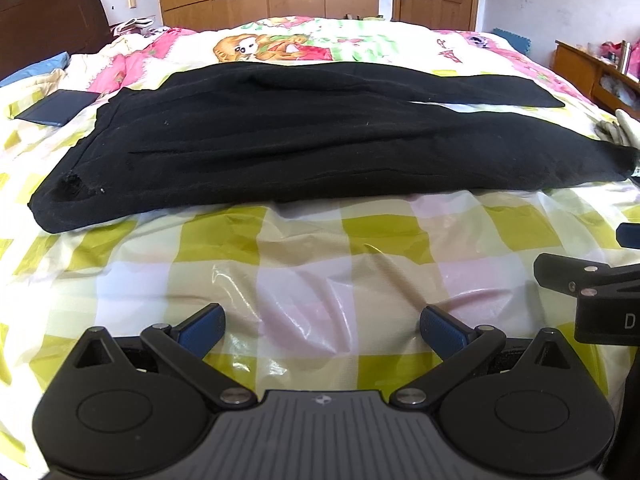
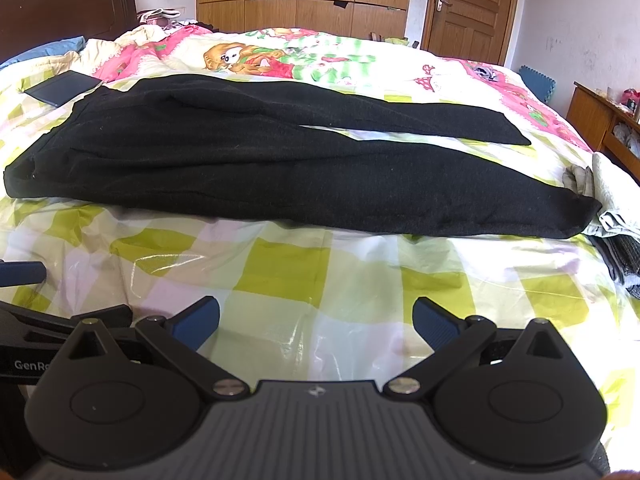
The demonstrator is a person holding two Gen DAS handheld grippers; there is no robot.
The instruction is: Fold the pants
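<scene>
Wooden wardrobes and a door back a bed (image 2: 320, 288) covered in glossy yellow-check plastic over a cartoon quilt. Black pants (image 2: 260, 164) lie spread across it, waistband left, 2 legs splayed right. Left tool (image 1: 322, 330) and right tool (image 2: 316, 320) hover short of the near edge, both wide and empty. Folding looks unstarted; next likely means pinching the near leg and waistband

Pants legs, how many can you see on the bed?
2. The near leg lies closest to the grippers, ending by the gray clothes. The far leg stretches behind it, with a strip of bedcover showing between them.
</scene>
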